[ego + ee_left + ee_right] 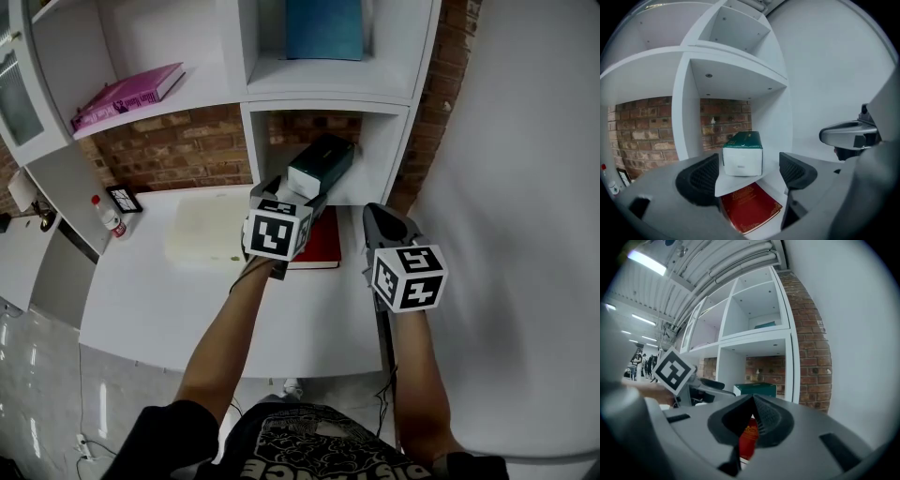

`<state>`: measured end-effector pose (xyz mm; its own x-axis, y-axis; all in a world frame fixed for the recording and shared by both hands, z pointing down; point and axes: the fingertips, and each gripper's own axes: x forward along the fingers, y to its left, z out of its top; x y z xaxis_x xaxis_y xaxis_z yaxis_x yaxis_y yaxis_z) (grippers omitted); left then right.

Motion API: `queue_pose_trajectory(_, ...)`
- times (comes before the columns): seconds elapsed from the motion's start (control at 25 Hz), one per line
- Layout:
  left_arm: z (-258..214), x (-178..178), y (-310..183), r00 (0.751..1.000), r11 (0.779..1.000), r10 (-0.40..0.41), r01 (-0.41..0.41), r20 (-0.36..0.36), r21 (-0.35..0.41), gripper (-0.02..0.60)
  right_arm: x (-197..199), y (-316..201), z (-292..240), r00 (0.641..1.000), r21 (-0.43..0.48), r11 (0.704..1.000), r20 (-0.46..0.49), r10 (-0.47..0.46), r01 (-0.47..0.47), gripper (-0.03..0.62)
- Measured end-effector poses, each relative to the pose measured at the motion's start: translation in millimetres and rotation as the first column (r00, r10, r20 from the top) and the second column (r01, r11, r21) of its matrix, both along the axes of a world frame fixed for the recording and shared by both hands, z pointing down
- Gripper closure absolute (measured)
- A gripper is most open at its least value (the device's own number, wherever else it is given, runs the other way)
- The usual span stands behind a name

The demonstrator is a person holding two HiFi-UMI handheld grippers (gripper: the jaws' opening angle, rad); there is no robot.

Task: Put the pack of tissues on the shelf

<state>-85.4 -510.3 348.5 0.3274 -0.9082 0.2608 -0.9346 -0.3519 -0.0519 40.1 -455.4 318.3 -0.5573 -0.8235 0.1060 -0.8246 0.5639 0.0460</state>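
The pack of tissues point(320, 165), dark green with a white end point(742, 161), lies at the front edge of the lower right cubby of the white shelf point(328, 96). My left gripper point(292, 200) is just in front of it. Its jaws stand open either side of the pack's white end point(749, 167), with a gap on each side. My right gripper point(381, 221) hangs to the right, lower and empty. Its pads meet at the tip point(753, 401). From the right gripper view the pack point(757, 389) shows beyond the left gripper point(702, 384).
A red book point(324, 242) lies on the white desk point(187, 309) below the cubby, beside a cream pad point(204, 232). A small bottle point(110, 217) and a picture frame point(124, 199) stand at the left. A pink book point(127, 94) and a teal box point(323, 28) sit on upper shelves.
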Motion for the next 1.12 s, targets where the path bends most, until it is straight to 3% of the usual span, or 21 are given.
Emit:
queue_pose_trajectory(0.2,-9.1,-9.5,27.7,0.999,0.999,-0.007,0.009,-0.044,0.034,0.226,-5.6,2.7,-5.4,1.000,0.009,1.000,0.006,-0.018,0.018,0.591)
queue_pose_trajectory(0.52,-10.3,-45.6,62.3,0.998,0.996,-0.042,0.045,-0.043,0.074,0.338,-18.7,10.0,-8.7,0.999,0.019,0.999,0.006,-0.044,0.044,0.591)
queue_pose_trajectory(0.84,-12.4,-71.4,75.9,0.995,0.989,-0.103,0.104,-0.008,0.109,0.479,-25.7,12.7,-9.8,0.998,0.028,0.998,-0.004,-0.057,0.057,0.591)
queue_pose_trajectory(1.12,-16.4,-74.8,78.9,0.994,0.987,-0.106,0.104,0.013,0.124,0.529,-27.3,13.3,-11.2,0.998,0.032,0.998,-0.005,-0.055,0.055,0.591)
